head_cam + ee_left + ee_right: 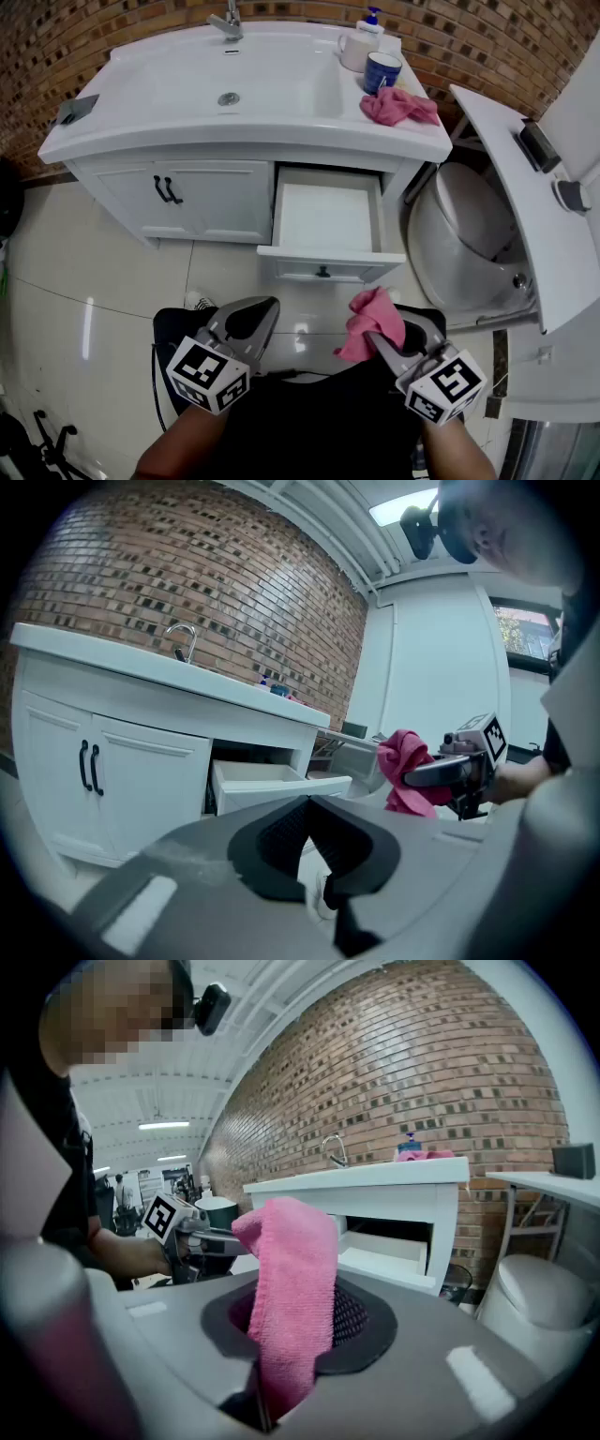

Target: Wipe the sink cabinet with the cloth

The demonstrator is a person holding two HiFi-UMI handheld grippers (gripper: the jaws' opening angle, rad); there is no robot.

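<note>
**Both tools at rest before the sink cabinet, near to far.** The right tool (377, 334) pinches the pink cloth (286, 1279) through a fold. One bunch stands up above the jaws and the rest hangs down between them. The cloth looks like plush terry: light, soft and limp, likely to drape and bunch rather than hold a shape. A grip across a thick fold, as here, should leave a padded face free for wiping. The left tool (308, 801) is pressed together at the tips with nothing between the pads. Both tools are held low and side by side in front of the person's body, jaws pointing forward, and a stretch of tiled floor (112, 272) separates them from the work. Beyond stands the white sink cabinet (211, 197), its doors closed and its right-hand drawer (328, 217) pulled out and bare. Farthest off, on the tabletop (281, 136), a second cloth (398, 106) lies beside a blue mug (382, 71).
</note>
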